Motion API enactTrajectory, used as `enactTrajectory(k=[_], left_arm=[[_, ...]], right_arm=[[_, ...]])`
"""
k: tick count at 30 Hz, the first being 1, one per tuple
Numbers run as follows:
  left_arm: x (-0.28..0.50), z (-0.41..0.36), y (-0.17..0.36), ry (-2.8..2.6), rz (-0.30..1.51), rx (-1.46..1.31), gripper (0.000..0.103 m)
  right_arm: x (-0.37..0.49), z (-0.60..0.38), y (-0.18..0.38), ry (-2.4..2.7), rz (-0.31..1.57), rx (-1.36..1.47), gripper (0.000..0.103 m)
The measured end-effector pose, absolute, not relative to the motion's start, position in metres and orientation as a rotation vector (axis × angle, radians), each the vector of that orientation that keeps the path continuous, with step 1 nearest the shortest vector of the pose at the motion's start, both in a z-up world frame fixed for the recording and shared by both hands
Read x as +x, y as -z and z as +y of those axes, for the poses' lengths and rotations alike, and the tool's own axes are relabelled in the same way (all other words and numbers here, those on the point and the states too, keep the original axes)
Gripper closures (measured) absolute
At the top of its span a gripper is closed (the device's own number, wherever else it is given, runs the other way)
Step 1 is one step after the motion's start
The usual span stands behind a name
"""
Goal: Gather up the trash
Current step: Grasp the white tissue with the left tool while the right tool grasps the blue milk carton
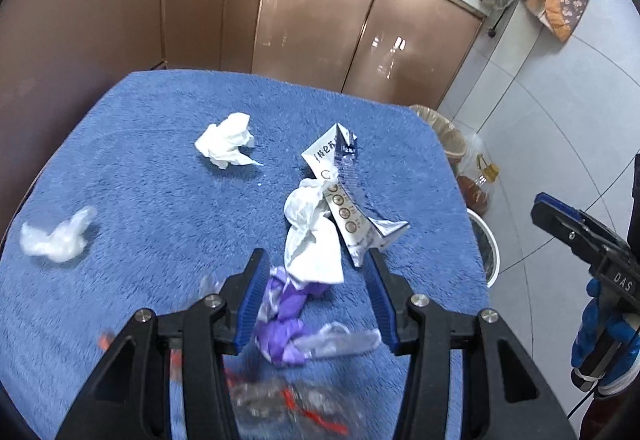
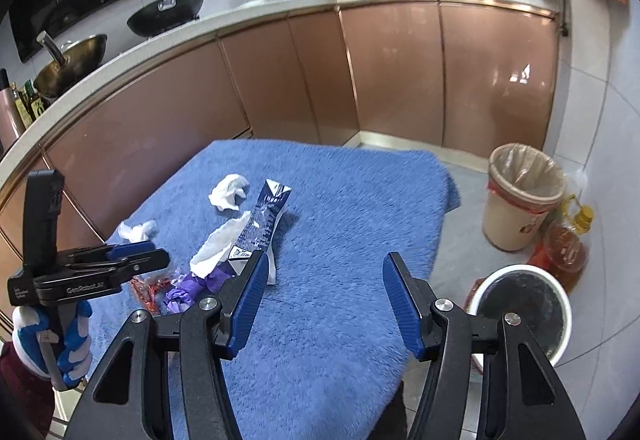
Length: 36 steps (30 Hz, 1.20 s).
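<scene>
1. Here, the left gripper (image 1: 316,304) is held wide open and empty over the crumpled purple wrapper (image 1: 282,324), near on the blue fleece-covered table (image 1: 160,180).
2. Only the wrapper should be enclosed, the white tissue (image 1: 312,240) left out.
3. The right gripper (image 2: 324,304) is likewise agape, empty, beside the white round bin (image 2: 520,308) at right.

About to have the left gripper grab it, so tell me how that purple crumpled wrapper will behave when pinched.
The purple wrapper looks like thin crumpled film, so it will probably collapse and stay floppy between the open left gripper. It is likely very light. The white tissue overlaps its top edge and clear plastic lies against it, so either may drag along.
</scene>
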<state>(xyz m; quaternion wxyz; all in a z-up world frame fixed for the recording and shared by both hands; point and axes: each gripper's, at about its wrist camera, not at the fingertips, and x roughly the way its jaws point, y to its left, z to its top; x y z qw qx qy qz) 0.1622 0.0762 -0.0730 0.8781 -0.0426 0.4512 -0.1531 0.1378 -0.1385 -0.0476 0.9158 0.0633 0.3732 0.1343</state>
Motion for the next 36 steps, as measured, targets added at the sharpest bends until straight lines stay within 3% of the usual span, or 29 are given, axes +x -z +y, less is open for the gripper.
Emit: enactTrajectory(k=[9, 15, 18, 36], left_arm=[[0.208, 0.06, 0.102, 0.326, 1.03, -0.086, 0.058], [0.229, 0.067, 0.122, 0.357, 1.084, -0.171, 0.089], [0.235, 0.078, 0.127, 0.354, 1.084, -0.23, 0.096], [0.211, 0.149, 0.108, 0.277, 0.96, -0.405, 0.101]], right_arm=[[0.183, -0.103, 0.07, -0.357, 0.835, 0.107, 0.044], [0.208, -0.078, 0.08, -0.414, 0.876, 0.097, 0.044], [0.218, -0.067, 0.085, -0.438, 0.896, 0.095, 0.044], [0.268, -0.024, 0.128, -0.465, 1.065, 0.113, 0.044]])
